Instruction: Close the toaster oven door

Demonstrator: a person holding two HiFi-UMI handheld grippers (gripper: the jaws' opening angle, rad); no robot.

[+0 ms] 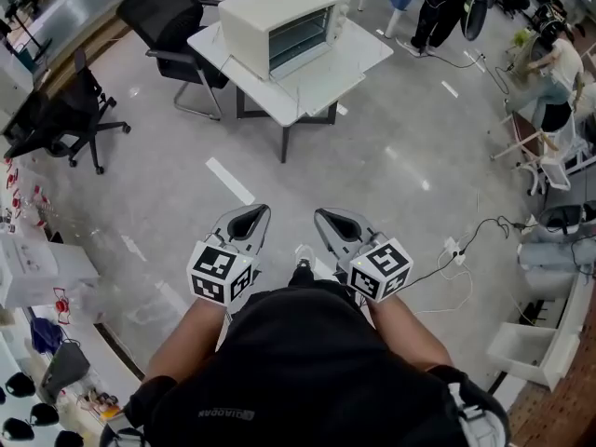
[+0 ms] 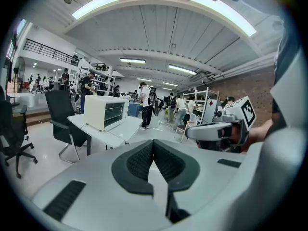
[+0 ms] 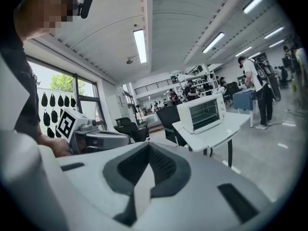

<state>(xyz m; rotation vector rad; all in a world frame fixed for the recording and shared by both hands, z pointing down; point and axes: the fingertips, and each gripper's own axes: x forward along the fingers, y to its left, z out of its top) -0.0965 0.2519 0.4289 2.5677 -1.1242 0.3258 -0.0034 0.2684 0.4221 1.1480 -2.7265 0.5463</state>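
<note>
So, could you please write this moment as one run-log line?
left gripper: shut, empty | right gripper: shut, empty | toaster oven: on white table, ahead, not reached | door: open or closed, cannot tell

White table; black chair beside it; power strip on floor.

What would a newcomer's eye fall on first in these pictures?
The cream toaster oven on the white table stands out at the top centre of the head view, across the grey floor from the person. Next come the left gripper and right gripper, held side by side close to the body at bottom centre, jaws together and empty.
</note>
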